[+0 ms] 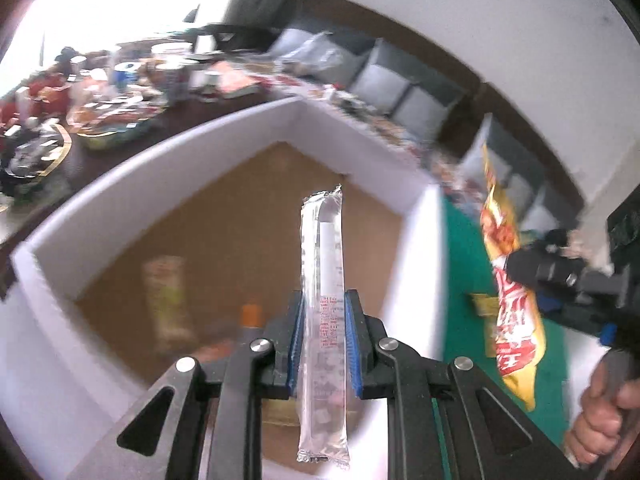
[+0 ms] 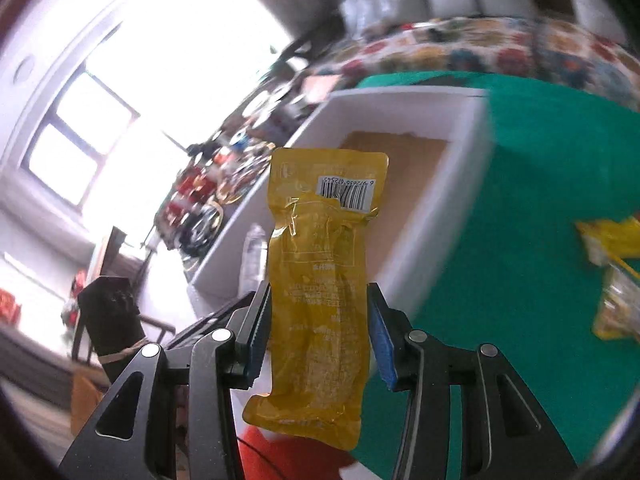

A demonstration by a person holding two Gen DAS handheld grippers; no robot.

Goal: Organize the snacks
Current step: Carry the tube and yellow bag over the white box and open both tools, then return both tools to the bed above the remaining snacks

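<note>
My left gripper is shut on a long clear stick packet with red print. It hangs over a white box with a brown cardboard floor. A greenish snack bar and an orange-tipped item lie blurred inside the box. My right gripper is shut on a yellow pouch with a barcode, held above the green cloth just in front of the white box. In the left wrist view that same pouch shows its red and yellow front, off to the right of the box.
Two yellow snack packets lie on the green cloth at the right. A dark table beyond the box is crowded with jars, plates and packets. A floral cloth lies behind the green one. A person's hand grips a handle at lower right.
</note>
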